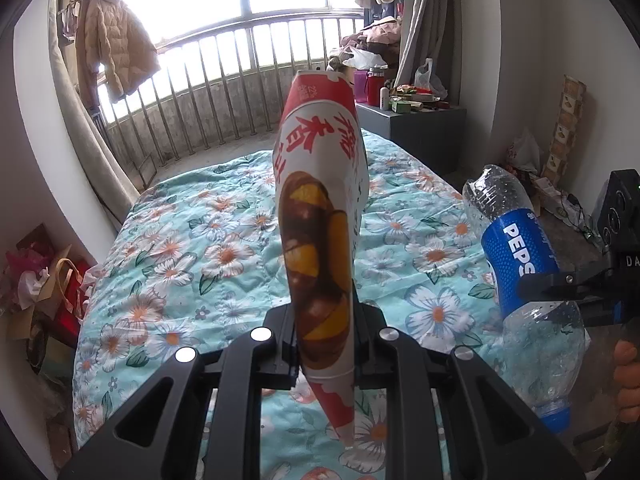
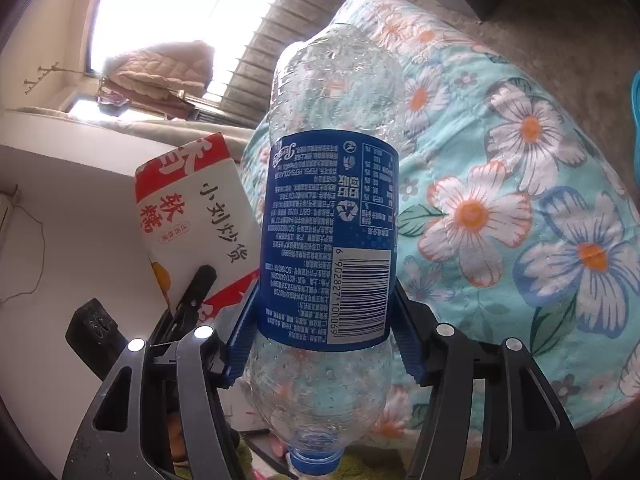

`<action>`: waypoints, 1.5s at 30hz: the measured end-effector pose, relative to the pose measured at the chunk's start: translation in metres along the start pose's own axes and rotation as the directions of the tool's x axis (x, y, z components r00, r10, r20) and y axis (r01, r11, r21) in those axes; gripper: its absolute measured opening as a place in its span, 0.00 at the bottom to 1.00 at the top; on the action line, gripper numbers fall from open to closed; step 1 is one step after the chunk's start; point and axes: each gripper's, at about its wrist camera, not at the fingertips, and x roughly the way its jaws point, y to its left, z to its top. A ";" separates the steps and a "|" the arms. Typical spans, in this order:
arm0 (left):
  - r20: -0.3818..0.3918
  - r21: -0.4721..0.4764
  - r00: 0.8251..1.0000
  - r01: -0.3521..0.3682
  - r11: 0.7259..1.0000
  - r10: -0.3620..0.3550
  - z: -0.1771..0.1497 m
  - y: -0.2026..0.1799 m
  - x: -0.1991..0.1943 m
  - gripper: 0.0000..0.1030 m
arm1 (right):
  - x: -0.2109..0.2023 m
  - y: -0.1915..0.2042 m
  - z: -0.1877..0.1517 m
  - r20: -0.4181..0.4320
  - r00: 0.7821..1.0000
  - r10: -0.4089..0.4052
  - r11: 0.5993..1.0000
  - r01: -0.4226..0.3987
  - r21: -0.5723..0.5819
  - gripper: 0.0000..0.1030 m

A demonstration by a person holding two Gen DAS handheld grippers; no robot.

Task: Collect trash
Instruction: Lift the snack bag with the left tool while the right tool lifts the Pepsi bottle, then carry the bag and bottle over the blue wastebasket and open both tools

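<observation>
My left gripper (image 1: 324, 320) is shut on a red and white paper snack bag (image 1: 320, 184) printed with chestnuts, held upright above the floral quilt (image 1: 192, 240). To its right an empty clear Pepsi bottle (image 1: 516, 252) with a blue label is clamped in my right gripper (image 1: 560, 284). In the right wrist view the blue pads (image 2: 240, 340) of the right gripper (image 2: 324, 340) press both sides of the bottle (image 2: 328, 232) at its label, with the blue cap towards the camera. The bag (image 2: 200, 204) and the left gripper (image 2: 196, 292) show to the left of it.
The bed with the quilt (image 2: 520, 200) fills the middle. A grey cabinet (image 1: 416, 132) crowded with bottles and bags stands behind on the right. A balcony railing (image 1: 224, 88) and a hanging coat (image 1: 112, 40) are beyond. Bags are piled (image 1: 40, 280) at the left wall. Fingers of a hand (image 1: 626, 364) show at the right edge.
</observation>
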 end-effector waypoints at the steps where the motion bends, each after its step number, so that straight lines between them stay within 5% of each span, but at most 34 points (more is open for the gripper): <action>1: 0.002 0.001 1.000 0.000 1.000 0.000 0.000 0.000 -0.001 0.17 | -0.001 -0.001 0.000 0.001 1.000 0.001 1.000 -0.001 0.001 0.55; 13: 0.026 0.021 1.000 0.010 1.000 -0.010 0.004 -0.010 -0.018 0.17 | -0.014 -0.017 0.011 0.006 0.998 0.055 0.998 -0.055 0.003 0.54; 19: 0.063 0.052 0.991 0.118 0.992 -0.121 0.023 -0.028 -0.031 0.17 | -0.044 -0.035 0.015 0.065 0.991 0.119 0.992 -0.121 0.024 0.54; 23: 0.052 0.100 0.970 0.233 0.967 -0.239 0.046 -0.060 -0.029 0.17 | -0.083 -0.059 0.018 0.154 0.977 0.145 0.987 -0.155 0.052 0.54; 29: -0.054 0.198 0.897 0.440 0.876 -0.439 0.085 -0.147 -0.001 0.17 | -0.163 -0.131 0.019 0.342 0.934 0.102 0.975 -0.162 0.153 0.54; 33: -0.238 0.151 0.788 0.607 0.780 -0.568 0.104 -0.223 0.049 0.18 | -0.208 -0.207 0.013 0.440 0.898 0.026 0.938 -0.174 0.300 0.54; 36: -0.381 0.115 0.716 0.664 0.738 -0.585 0.106 -0.285 0.095 0.19 | -0.226 -0.262 0.009 0.467 0.884 -0.012 0.890 -0.204 0.408 0.55; 40: -0.515 0.137 0.666 0.686 0.715 -0.540 0.099 -0.360 0.147 0.19 | -0.233 -0.335 0.015 0.483 0.875 -0.028 0.808 -0.265 0.526 0.55; 45: -0.578 0.187 0.653 0.691 0.698 -0.490 0.102 -0.435 0.200 0.28 | -0.223 -0.406 0.050 0.487 0.872 -0.036 0.734 -0.308 0.606 0.58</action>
